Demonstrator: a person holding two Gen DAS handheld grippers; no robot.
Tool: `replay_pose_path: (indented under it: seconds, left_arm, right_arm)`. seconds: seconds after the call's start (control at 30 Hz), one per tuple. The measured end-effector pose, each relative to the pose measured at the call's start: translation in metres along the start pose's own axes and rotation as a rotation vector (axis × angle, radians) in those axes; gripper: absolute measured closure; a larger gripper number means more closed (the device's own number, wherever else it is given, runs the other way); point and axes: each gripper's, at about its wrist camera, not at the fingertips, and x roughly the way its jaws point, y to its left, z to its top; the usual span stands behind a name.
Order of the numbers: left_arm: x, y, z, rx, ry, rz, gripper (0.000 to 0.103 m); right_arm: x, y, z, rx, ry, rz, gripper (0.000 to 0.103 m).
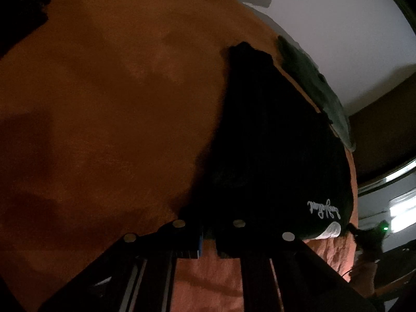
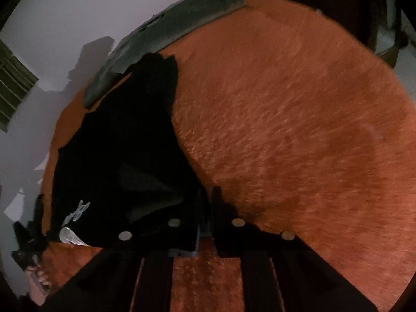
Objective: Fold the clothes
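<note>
Two grippers are pressed down at the near edge of a black garment [image 1: 270, 140] spread on an orange blanket [image 1: 104, 91]. The left gripper [image 1: 208, 236] is clenched on the garment's near left corner, and the right gripper [image 2: 206, 223] is clenched on its near right corner. White script [image 1: 323, 209] and a white label [image 1: 331, 230] are seen on the garment. A dark green cloth [image 2: 166, 33] lies at its far end
</note>
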Motion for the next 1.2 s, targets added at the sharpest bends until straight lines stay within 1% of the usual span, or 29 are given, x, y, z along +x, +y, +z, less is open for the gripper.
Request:
replay_pose_path:
  seconds: [0.03, 0.07, 0.1, 0.13, 0.17, 0.2, 0.23, 0.27, 0.3, 0.33, 0.4, 0.43, 0.5, 0.53, 0.57, 0.63, 0.7, 0.73, 0.77, 0.8, 0.83, 0.87, 0.9, 0.97, 1.1, 1.13, 1.2]
  left_arm:
    - [-0.008, -0.003, -0.003, -0.009, -0.012, 0.007, 0.093]
    - [-0.017, -0.006, -0.006, -0.020, -0.025, 0.013, 0.092]
    - [-0.025, -0.008, -0.010, -0.040, -0.036, 0.003, 0.091]
    - [-0.035, -0.009, -0.016, -0.075, -0.049, -0.023, 0.091]
    - [-0.037, -0.012, -0.025, -0.104, -0.045, -0.062, 0.083]
    - [-0.038, -0.015, -0.033, -0.129, -0.036, -0.103, 0.069]
    - [-0.033, -0.020, -0.042, -0.164, -0.012, -0.155, 0.061]
    - [-0.026, -0.024, -0.048, -0.197, 0.011, -0.193, 0.049]
    - [-0.013, -0.024, -0.055, -0.244, 0.036, -0.233, 0.045]
    - [-0.002, -0.022, -0.060, -0.284, 0.059, -0.247, 0.044]
    - [0.024, -0.021, -0.062, -0.358, 0.103, -0.243, 0.044]
    - [0.034, -0.017, -0.062, -0.402, 0.101, -0.253, 0.044]
    - [0.039, -0.010, -0.058, -0.445, 0.057, -0.290, 0.044]
    - [0.040, -0.009, -0.053, -0.450, 0.032, -0.306, 0.043]
    - [0.042, -0.009, -0.048, -0.451, 0.007, -0.322, 0.041]
    - [0.049, -0.011, -0.038, -0.452, -0.015, -0.301, 0.040]
    - [0.057, -0.013, -0.029, -0.474, -0.039, -0.283, 0.040]
    - [0.058, -0.012, -0.026, -0.497, -0.061, -0.284, 0.040]
    - [0.058, -0.011, -0.024, -0.522, -0.084, -0.288, 0.042]
    - [0.057, -0.010, -0.023, -0.548, -0.115, -0.300, 0.044]
    - [0.054, -0.009, -0.021, -0.569, -0.147, -0.316, 0.051]
    - [0.052, -0.009, -0.018, -0.569, -0.165, -0.309, 0.081]
    - [0.052, -0.008, -0.014, -0.559, -0.168, -0.296, 0.096]
    - [0.052, -0.007, -0.006, -0.545, -0.164, -0.278, 0.097]
    - [0.048, -0.008, -0.003, -0.544, -0.135, -0.279, 0.098]
    - [0.043, -0.008, -0.003, -0.537, -0.132, -0.279, 0.098]
    - [0.029, -0.007, -0.009, -0.528, -0.134, -0.302, 0.098]
  right_arm:
    - [-0.010, 0.000, -0.001, 0.009, -0.021, 0.003, 0.093]
    - [-0.015, 0.000, -0.007, 0.032, -0.023, 0.029, 0.093]
    - [-0.020, 0.000, -0.012, 0.056, -0.022, 0.058, 0.092]
    - [-0.025, 0.000, -0.018, 0.080, -0.022, 0.087, 0.091]
    - [-0.030, 0.000, -0.024, 0.104, -0.022, 0.117, 0.090]
    - [-0.035, 0.000, -0.030, 0.127, -0.022, 0.146, 0.087]
    - [-0.040, 0.001, -0.036, 0.151, -0.022, 0.175, 0.079]
    - [-0.035, -0.001, -0.044, 0.210, 0.000, 0.210, 0.074]
    - [-0.027, -0.004, -0.051, 0.263, 0.014, 0.240, 0.068]
    - [-0.020, -0.007, -0.058, 0.315, 0.028, 0.270, 0.066]
    - [-0.005, -0.011, -0.064, 0.397, 0.037, 0.281, 0.064]
    - [0.002, -0.014, -0.065, 0.430, 0.034, 0.286, 0.064]
    - [0.010, -0.018, -0.060, 0.461, 0.002, 0.300, 0.064]
    - [0.014, -0.020, -0.056, 0.476, -0.009, 0.306, 0.063]
    - [0.019, -0.022, -0.052, 0.491, -0.020, 0.311, 0.063]
    - [0.022, -0.024, -0.046, 0.507, -0.041, 0.293, 0.063]
    - [0.022, -0.025, -0.038, 0.514, -0.092, 0.294, 0.064]
    - [0.024, -0.025, -0.035, 0.517, -0.098, 0.294, 0.065]
    - [0.026, -0.026, -0.031, 0.520, -0.101, 0.294, 0.070]
    - [0.031, -0.028, -0.029, 0.545, -0.086, 0.296, 0.085]
    - [0.031, -0.030, -0.029, 0.567, -0.083, 0.298, 0.095]
    - [0.031, -0.032, -0.029, 0.588, -0.081, 0.300, 0.095]
    - [0.031, -0.034, -0.030, 0.610, -0.079, 0.302, 0.096]
    - [0.021, -0.031, -0.032, 0.615, -0.095, 0.294, 0.097]
    - [0.002, -0.027, -0.041, 0.635, -0.111, 0.298, 0.098]
    - [-0.003, -0.027, -0.043, 0.642, -0.103, 0.302, 0.098]
    - [-0.012, -0.027, -0.047, 0.655, -0.086, 0.311, 0.098]
